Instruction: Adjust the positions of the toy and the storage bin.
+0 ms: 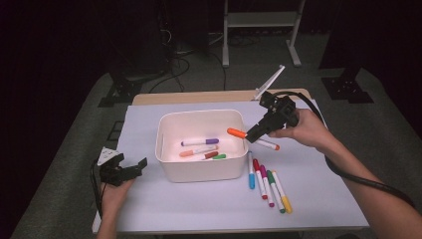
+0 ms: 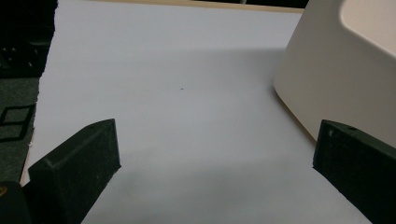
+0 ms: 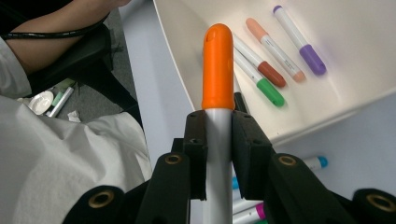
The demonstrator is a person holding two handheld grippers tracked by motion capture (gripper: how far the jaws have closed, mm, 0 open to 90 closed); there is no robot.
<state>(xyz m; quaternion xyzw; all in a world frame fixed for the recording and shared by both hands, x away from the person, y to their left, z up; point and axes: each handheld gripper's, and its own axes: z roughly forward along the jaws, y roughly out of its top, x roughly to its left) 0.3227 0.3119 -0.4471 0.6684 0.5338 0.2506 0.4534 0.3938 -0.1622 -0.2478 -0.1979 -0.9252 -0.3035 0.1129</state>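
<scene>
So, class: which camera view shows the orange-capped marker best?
The right gripper view: the orange-capped marker is close up, clamped in the right claw. In the high view it is small, beside the white bin. The left gripper view faces the bin's outer wall.

The right gripper (image 3: 218,154) squeezes an orange-capped marker (image 3: 217,70) tight between its two black jaws. The orange cap pokes up over the rim of the white bin (image 3: 187,60). In the bin lie a purple-capped marker (image 3: 299,39), a brown-capped marker (image 3: 264,58) and a green-capped marker (image 3: 261,79), side by side. More markers, one with a blue cap (image 3: 315,163), lie on the table below the bin's edge.
</scene>
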